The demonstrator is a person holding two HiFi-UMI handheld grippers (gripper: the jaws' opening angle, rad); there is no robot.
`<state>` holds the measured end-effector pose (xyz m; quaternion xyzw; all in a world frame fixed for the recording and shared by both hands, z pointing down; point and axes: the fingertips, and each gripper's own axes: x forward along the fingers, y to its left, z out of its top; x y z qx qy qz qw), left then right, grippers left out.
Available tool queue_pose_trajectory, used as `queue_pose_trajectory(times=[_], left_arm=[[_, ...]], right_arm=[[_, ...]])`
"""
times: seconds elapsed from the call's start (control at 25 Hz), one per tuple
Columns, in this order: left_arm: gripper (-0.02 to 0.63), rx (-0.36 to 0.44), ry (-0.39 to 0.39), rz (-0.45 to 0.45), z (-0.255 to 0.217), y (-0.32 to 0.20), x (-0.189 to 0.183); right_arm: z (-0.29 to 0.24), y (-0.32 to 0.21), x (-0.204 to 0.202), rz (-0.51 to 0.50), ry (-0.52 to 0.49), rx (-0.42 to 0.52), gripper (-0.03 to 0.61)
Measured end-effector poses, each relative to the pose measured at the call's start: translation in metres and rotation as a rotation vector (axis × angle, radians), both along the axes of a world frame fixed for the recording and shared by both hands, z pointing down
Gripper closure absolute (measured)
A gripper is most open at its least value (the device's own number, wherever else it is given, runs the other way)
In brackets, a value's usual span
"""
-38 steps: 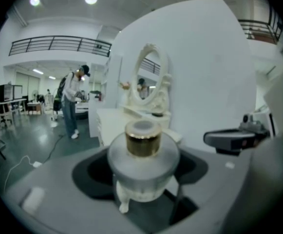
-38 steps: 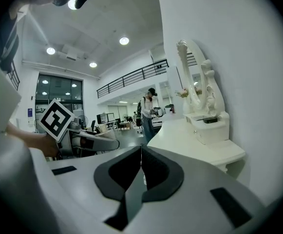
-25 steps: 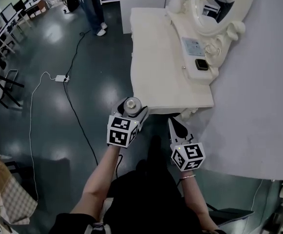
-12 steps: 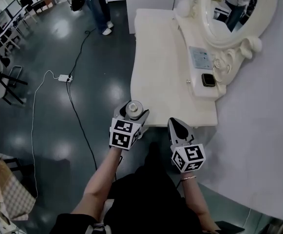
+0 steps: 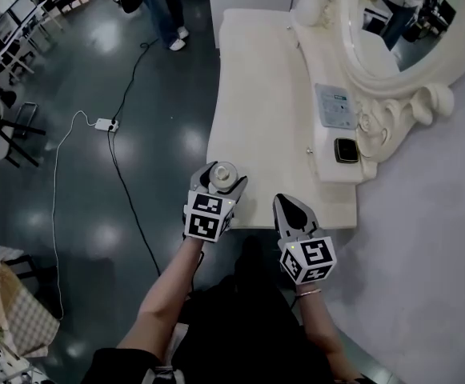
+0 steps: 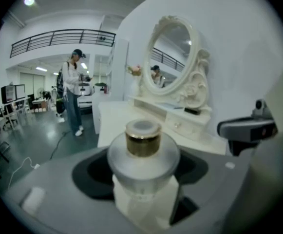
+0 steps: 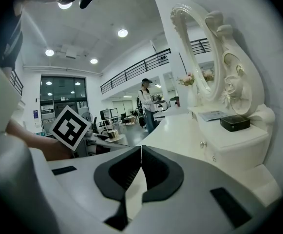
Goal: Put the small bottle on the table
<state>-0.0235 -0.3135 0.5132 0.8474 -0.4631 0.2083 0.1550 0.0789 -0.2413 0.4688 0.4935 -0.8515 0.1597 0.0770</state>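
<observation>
Head view, lower centre: left gripper (image 5: 218,181) is clamped on the small bottle (image 6: 142,150). The jaws hold its pale body just under the wide frosted shoulder, and the gold collar and clear cap stand upright above them.

From above, the bottle sits over the near left corner of the white table (image 5: 264,94). I cannot tell whether its base touches the top.

Right gripper (image 5: 290,208), lower centre-right, is empty with its jaws pressed together, near the table's front edge.

Handling, my read:
- The bottle is probably glass: stiff, smooth, likely slippery, and breakable if dropped.
- It is small but likely dense for its size.
- The body below the shoulder is the sound place to hold, since the shoulder stops it sliding down.
- The cap looks like a poor hold and may pull off.
- Set it down level and release slowly.
</observation>
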Motion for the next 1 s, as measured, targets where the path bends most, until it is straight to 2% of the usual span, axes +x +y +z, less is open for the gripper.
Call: queue_pose_trajectory(times=[1.0], left_arm=[[0.276,0.001,-0.062,0.011,0.035,-0.100,0.056]], right_arm=[[0.020,-0.048,0.030,-0.012,-0.022,-0.057,0.574]])
